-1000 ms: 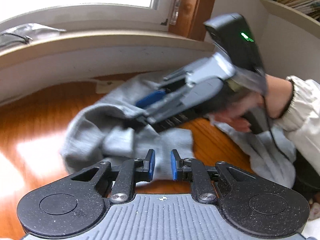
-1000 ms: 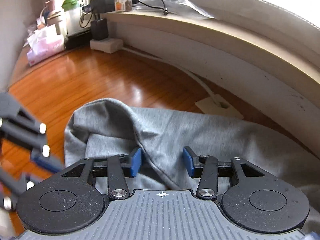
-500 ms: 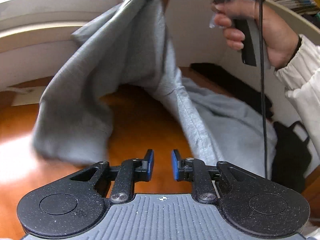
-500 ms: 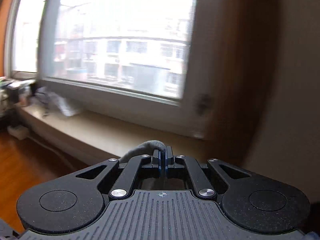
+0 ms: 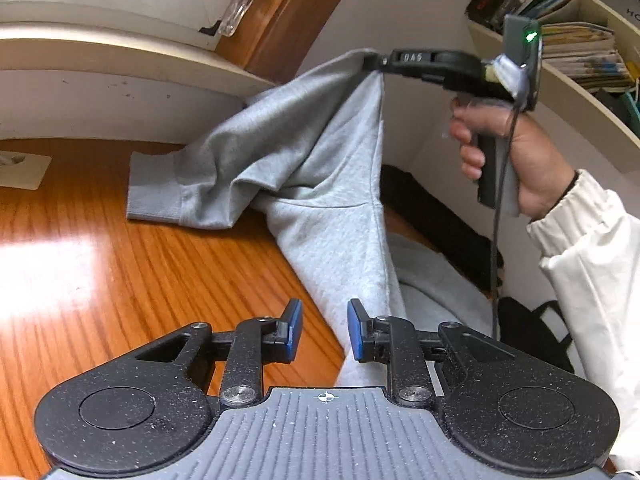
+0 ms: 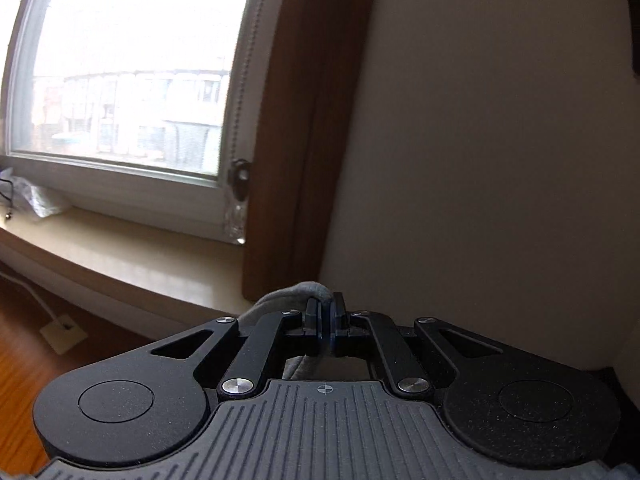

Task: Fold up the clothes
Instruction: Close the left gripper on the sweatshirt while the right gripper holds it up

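The right gripper is clamped on a small pinch of a grey sweatshirt, only a thin roll of fabric poking up past its pads; in the left wrist view the same tool holds that pinch high in front of the wall, gripped by the person's hand. From the pinch the sweatshirt hangs down in a long drape, its ribbed cuff lying on the wooden table and the rest trailing off the table's right edge towards a black bag below. The left gripper sits low at the near edge, its jaws having just been opening; cloth lies between and under them, but the blue pads do not press on it, so it holds nothing. The main risk, I judge, is that so shallow a bite slips under the weight of the hanging garment and it drops in a heap, partly off the table. The sleeve could also drag and twist, spoiling a flat lay. If the left jaws close where they stand, they may catch a single layer or miss the hem.
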A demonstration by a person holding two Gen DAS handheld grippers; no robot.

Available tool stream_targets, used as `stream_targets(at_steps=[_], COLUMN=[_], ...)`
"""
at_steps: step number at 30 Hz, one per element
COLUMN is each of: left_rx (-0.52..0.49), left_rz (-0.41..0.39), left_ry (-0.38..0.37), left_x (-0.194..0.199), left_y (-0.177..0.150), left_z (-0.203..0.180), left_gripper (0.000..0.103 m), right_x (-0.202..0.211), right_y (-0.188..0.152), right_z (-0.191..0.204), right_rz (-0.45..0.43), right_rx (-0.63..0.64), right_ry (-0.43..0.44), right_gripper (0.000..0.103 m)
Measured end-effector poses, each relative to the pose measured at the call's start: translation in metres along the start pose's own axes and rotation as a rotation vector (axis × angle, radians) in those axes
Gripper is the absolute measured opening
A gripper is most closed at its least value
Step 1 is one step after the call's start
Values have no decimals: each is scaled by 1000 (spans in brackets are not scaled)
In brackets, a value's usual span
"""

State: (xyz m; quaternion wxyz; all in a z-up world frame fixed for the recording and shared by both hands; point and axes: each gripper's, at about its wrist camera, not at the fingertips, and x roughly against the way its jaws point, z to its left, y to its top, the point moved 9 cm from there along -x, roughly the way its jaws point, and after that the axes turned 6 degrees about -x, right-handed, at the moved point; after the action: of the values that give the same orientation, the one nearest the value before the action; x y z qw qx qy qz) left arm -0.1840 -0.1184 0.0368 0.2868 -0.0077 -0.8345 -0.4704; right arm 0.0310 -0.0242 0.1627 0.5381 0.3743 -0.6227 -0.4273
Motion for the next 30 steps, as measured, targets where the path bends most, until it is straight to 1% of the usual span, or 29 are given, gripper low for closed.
stream_targets(at_steps=[4,7,9,11,13,15,17,18,20,21,24,27,30], left_rx=[-57,-98,-137,-161,-201,-222,-210,-208,-212,-220,-262,-295,-321], left_rz=[-11,1,17,53,86,114,134,142,145,137,88,23,-42], left_ry=[43,67,85,97,124,152,131,124,108,108,142,197,252], left_x=[13,25,28,29,27,24,22,22,23,25,39,61,83], left_y=[-1,-8,-16,-26,-36,-44,-49,-50,-49,-46,-28,2,34], left_z=[-9,-21,-29,-35,-36,-33,-32,-32,-31,-30,-27,-21,-13], left_gripper=[26,26,26,26,33,33,33,32,3,3,3,3,3], right_x=[2,4,7,10,13,15,17,19,28,32,45,59,77], right_y=[-6,-9,-12,-13,-11,-10,-7,-4,3,6,16,32,52], right_z=[1,5,5,5,4,4,3,3,4,5,6,1,-4], right_rz=[2,2,4,2,-1,-2,-8,-13,-29,-37,-62,-99,-155], right_rx=[10,20,28,28,22,28,31,34,57,68,100,89,57], right_ry=[-25,-44,-54,-64,-71,-84,-93,-96,-96,-95,-96,-110,-104], right_gripper=[4,4,4,4,4,4,4,4,4,4,3,3,3])
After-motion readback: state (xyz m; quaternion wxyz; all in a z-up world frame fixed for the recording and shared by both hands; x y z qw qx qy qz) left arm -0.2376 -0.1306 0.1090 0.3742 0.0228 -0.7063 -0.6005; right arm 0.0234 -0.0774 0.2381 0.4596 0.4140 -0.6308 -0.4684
